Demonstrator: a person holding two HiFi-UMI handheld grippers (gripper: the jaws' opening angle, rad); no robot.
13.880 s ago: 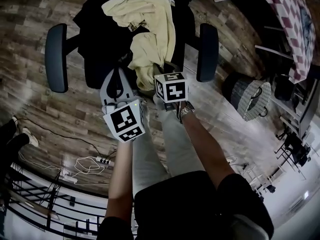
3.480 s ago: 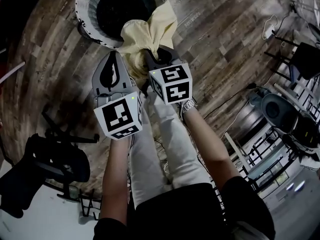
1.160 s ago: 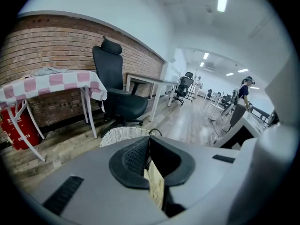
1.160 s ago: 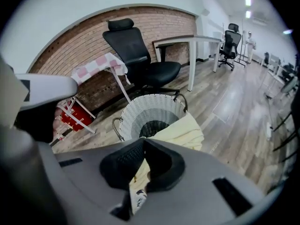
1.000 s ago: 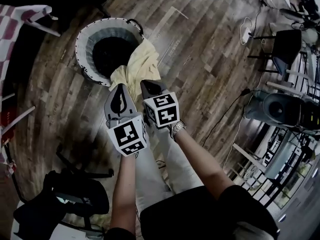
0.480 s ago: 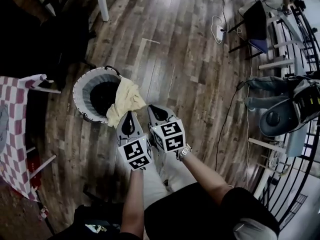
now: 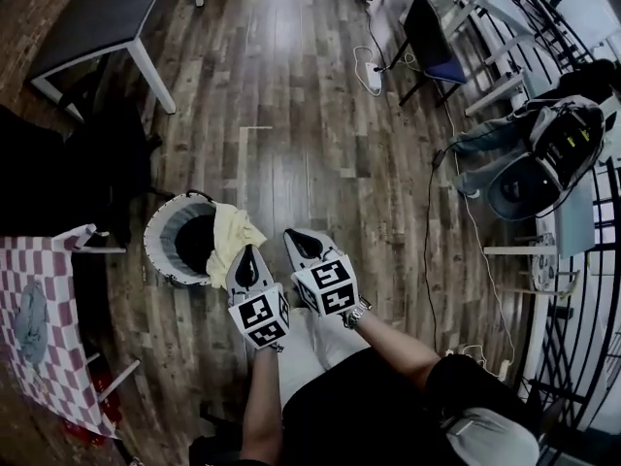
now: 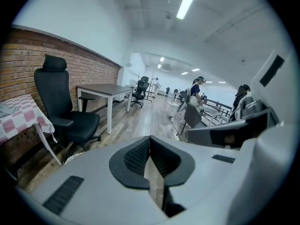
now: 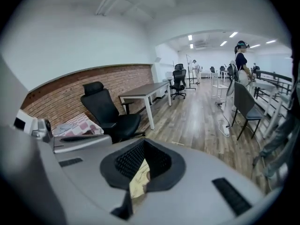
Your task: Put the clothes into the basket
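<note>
Gripping a scrap of the yellow cloth (image 7: 231, 241), the right gripper (image 7: 294, 238) is closed; the left gripper (image 7: 247, 257) is closed too. The cloth drapes over the basket (image 7: 155, 250) rim. The floor (image 7: 291, 144) is wood plank, with a checked tablecloth (image 7: 39, 338) and black chair (image 8: 61, 107) near the basket.

**A:** What is the floor (image 7: 310, 144) made of?
**B:** Dark wood planks, with a soft sheen where the far light falls on them.
**A:** And the basket (image 7: 167, 233)?
**B:** It has a pale, woven-looking wall, matt. The yellow cloth (image 7: 231, 233) over its right rim is soft fabric, crumpled, with no shine.
**A:** The grippers?
**B:** The left gripper (image 7: 248, 252) and right gripper (image 7: 295, 235) have smooth, matt grey plastic shells. Their pads (image 8: 136, 156) are black, finely ribbed and look rubbery.
**A:** Anything on the left?
**B:** A checked tablecloth (image 7: 39, 328), plain cloth. The left gripper view shows a rough brick wall (image 8: 28, 64) and a matt black office chair (image 8: 63, 116).
</note>
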